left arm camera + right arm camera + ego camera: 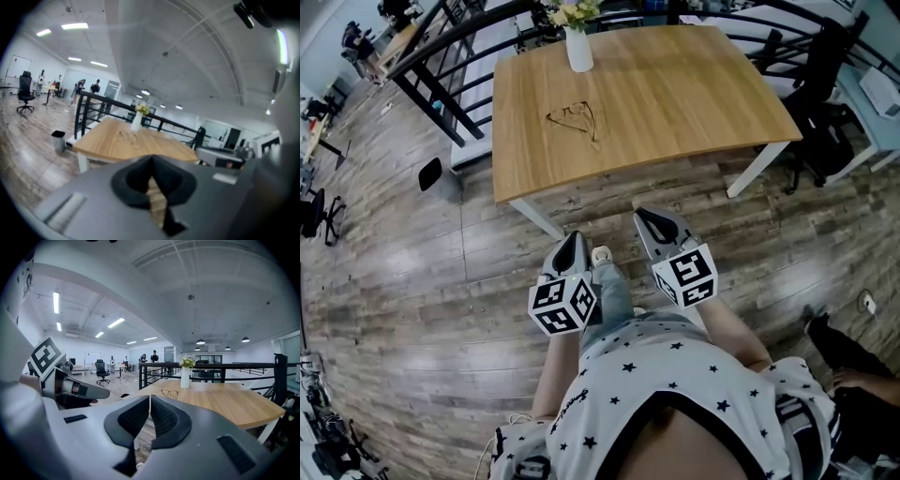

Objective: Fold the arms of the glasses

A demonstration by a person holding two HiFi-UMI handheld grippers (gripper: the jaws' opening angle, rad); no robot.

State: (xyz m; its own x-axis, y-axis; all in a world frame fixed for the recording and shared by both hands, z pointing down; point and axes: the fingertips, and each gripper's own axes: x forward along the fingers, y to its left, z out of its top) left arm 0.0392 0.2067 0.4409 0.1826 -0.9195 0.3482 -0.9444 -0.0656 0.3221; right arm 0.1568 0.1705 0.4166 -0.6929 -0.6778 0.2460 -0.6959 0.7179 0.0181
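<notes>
A pair of thin-framed glasses (574,118) lies on the wooden table (675,103) with its arms spread out, left of the table's middle. In the left gripper view the glasses (128,137) show small and far off, as do the glasses (170,393) in the right gripper view. My left gripper (573,241) is held over the floor short of the table's near edge, jaws shut and empty. My right gripper (652,221) hangs beside it, closer to the table edge, also shut with nothing between its pads.
A white vase with yellow flowers (577,39) stands at the table's far side behind the glasses. A black railing (450,56) runs left of the table. A small dark bin (430,174) sits on the wood floor. Black office chairs (820,103) stand at the right.
</notes>
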